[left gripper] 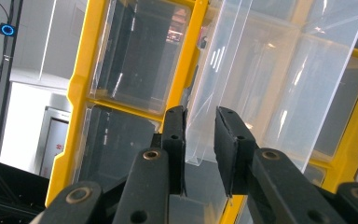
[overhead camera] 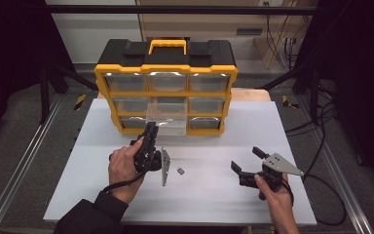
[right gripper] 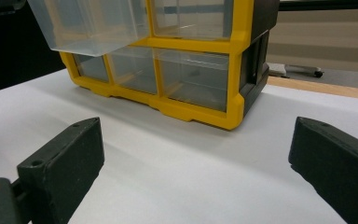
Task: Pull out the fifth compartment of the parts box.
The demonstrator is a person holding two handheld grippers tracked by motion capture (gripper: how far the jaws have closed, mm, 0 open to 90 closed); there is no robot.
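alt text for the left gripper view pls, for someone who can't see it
The left tongs reach up with their two black jaws either side of the front edge of a pulled-out clear plastic drawer; whether they pinch it is unclear. Behind stands the yellow-framed organizer with closed clear drawers.

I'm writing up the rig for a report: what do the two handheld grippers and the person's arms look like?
Both are black two-jaw tools with flat rectangular pads. The left gripper has screw holes along its jaws and brass-coloured pivot pins; a grey three-cornered plate sits at its side. The right gripper carries a similar plate, and a black cable trails from it. The left arm wears a dark sleeve.
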